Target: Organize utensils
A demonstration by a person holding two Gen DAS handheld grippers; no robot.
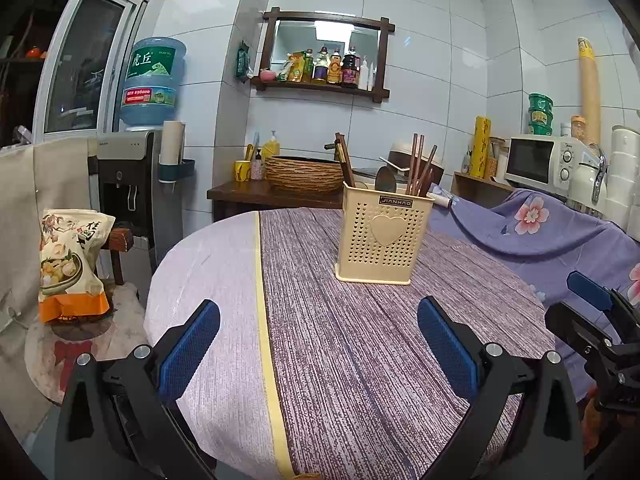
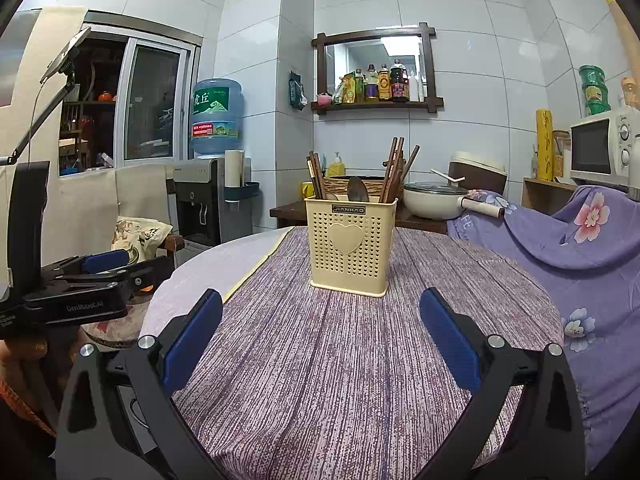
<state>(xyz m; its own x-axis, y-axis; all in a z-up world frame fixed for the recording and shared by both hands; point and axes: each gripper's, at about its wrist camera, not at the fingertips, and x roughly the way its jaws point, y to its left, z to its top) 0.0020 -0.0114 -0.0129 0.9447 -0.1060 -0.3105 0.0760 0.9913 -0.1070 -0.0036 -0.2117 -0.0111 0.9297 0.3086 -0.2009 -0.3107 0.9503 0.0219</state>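
A cream perforated utensil holder [image 1: 385, 234] with a heart on its front stands upright on the round table [image 1: 320, 340]. It holds several brown chopsticks [image 1: 418, 168] and a dark spoon [image 1: 385, 180]. It also shows in the right wrist view [image 2: 350, 246], with chopsticks [image 2: 394, 168] and spoon [image 2: 357, 189] inside. My left gripper [image 1: 318, 342] is open and empty, low over the table, short of the holder. My right gripper [image 2: 320, 334] is open and empty, also short of the holder. Each gripper shows at the edge of the other's view.
The table wears a purple striped cloth [image 2: 340, 360] with a pale section on the left. A snack bag [image 1: 68, 264] sits on a stool at left. A floral purple sheet [image 2: 580, 248] covers something at right. A pot [image 2: 434, 200], water dispenser [image 2: 200, 200] and microwave [image 1: 540, 162] stand behind.
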